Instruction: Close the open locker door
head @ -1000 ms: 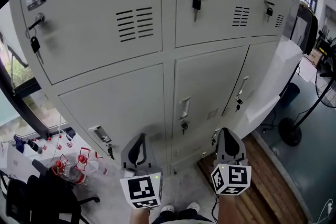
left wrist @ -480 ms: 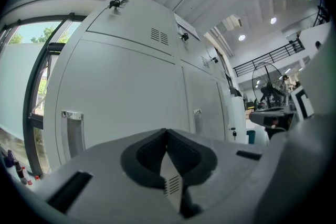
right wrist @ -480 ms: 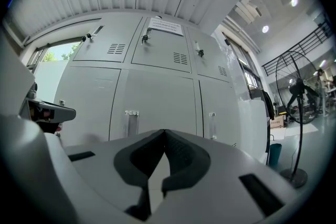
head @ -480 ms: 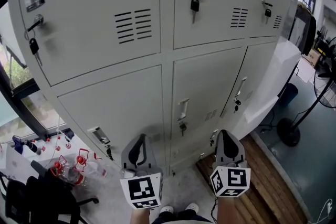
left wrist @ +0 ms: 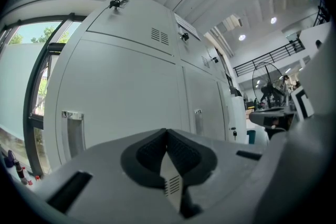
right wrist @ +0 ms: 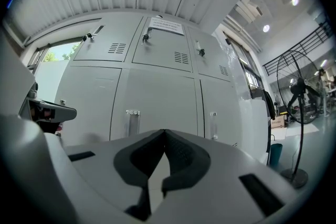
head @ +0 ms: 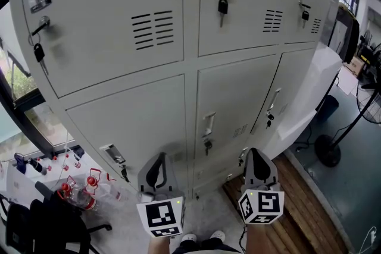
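A bank of grey lockers (head: 178, 68) fills the head view, and every door I can see sits flush with the frame. The lower middle door (head: 232, 98) has a recessed handle (head: 208, 123) and a key under it. Keys also hang from the upper doors (head: 222, 4). My left gripper (head: 158, 156) is held low in front of the lower left door, its jaws shut with nothing between them (left wrist: 167, 131). My right gripper (head: 257, 150) hangs beside it before the lower middle door, also shut and empty (right wrist: 164, 131). Neither touches the lockers.
Several red-capped bottles (head: 89, 184) and a black chair (head: 41, 223) stand on the floor at lower left. A white panel (head: 315, 86) leans at the lockers' right end, with a standing fan (head: 357, 110) beyond. Wooden flooring (head: 297, 205) runs at lower right.
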